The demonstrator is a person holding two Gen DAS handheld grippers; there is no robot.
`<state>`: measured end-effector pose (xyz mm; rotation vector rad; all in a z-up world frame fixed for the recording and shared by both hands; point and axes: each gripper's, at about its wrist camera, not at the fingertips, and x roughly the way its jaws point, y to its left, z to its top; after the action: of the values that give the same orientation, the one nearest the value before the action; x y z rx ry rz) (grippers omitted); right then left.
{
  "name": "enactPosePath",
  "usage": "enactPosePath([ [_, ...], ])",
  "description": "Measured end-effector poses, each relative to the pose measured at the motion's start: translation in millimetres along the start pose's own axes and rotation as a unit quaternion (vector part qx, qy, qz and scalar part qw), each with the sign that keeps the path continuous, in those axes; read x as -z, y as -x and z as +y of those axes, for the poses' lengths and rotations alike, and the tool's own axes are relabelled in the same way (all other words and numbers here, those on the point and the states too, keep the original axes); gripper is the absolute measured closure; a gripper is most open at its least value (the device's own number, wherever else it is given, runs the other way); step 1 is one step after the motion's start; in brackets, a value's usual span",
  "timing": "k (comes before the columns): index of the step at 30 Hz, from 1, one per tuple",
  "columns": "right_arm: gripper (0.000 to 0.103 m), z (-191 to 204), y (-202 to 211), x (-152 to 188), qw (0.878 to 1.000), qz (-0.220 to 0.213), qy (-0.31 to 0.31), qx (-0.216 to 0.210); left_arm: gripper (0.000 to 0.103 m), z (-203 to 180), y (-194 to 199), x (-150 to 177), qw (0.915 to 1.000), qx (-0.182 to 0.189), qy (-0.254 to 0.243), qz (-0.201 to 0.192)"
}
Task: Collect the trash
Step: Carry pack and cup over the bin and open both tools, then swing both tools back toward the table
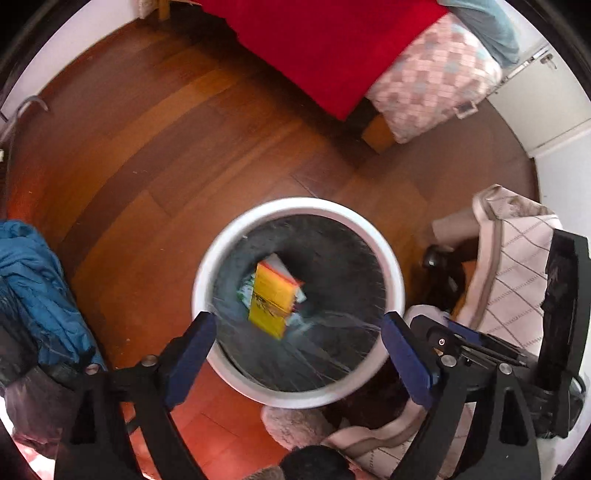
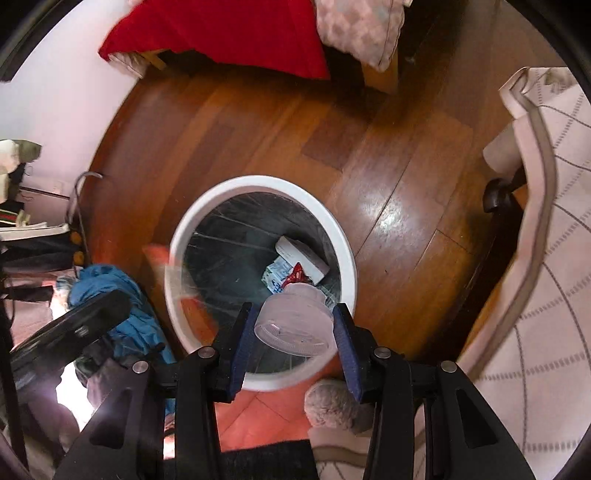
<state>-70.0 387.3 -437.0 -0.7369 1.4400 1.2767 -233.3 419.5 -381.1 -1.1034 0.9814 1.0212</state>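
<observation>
Left wrist view, starting at the left edge: a blue jacket (image 1: 33, 288) is heaped on the wood floor (image 1: 147, 166). Low in the frame the left gripper (image 1: 298, 345) has its blue-padded jaws spread wide, nothing between them, hovering right over the bin (image 1: 218, 254). That bin fills the centre, white rim, dark liner, and inside it a yellow box (image 1: 273, 299) shows blurred, tilted on end above a bit of printed paper (image 1: 245, 293); whether the box is resting or in mid-air I cannot tell. Upper centre, a red blanket (image 1: 325, 48) hangs off the bed, with a pink checked pillow (image 1: 432, 77) to its right. At the right edge a pale quilted cloth (image 1: 517, 266) drapes down.

Right wrist view now: blue jacket (image 2: 110, 295) lower left, then the bin (image 2: 177, 236) in the centre. In its bottom lie a white box (image 2: 301, 256), some printed paper (image 2: 275, 277) and a red scrap (image 2: 295, 275), all bunched toward the right wall. Just below, the right gripper (image 2: 293, 330) has its jaws narrowed onto a clear plastic bottle (image 2: 291, 321), held above the bin's near rim, base toward the camera. Red blanket (image 2: 221, 33) runs along the top, quilted cloth (image 2: 535, 258) down the right side.
</observation>
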Motion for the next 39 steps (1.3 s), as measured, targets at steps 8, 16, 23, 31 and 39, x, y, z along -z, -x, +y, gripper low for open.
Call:
enactPosePath([
  [8, 0.001, 4, -18, -7, 0.999, 0.012, 0.01, 0.035, 0.012, 16, 17, 15, 0.9958, -0.077, -0.007, -0.05],
  [16, 0.0, 8, 13, 28, 0.997, 0.004, 0.034, 0.075, 0.012, 6, 34, 37, 0.994, -0.094, -0.021, -0.053],
  [23, 0.0, 11, 41, 55, 0.997, -0.013, 0.035, 0.073, 0.012, -9, 59, 54, 0.9922, -0.097, -0.04, -0.068],
  [31, 0.0, 22, 83, 75, 0.996, -0.043, 0.046, 0.065, 0.012, -20, 99, 68, 0.9886, -0.101, -0.054, -0.097],
  [39, 0.0, 38, 138, 96, 0.994, -0.083, 0.059, 0.042, 0.012, -29, 152, 87, 0.9831, -0.107, -0.057, -0.137],
])
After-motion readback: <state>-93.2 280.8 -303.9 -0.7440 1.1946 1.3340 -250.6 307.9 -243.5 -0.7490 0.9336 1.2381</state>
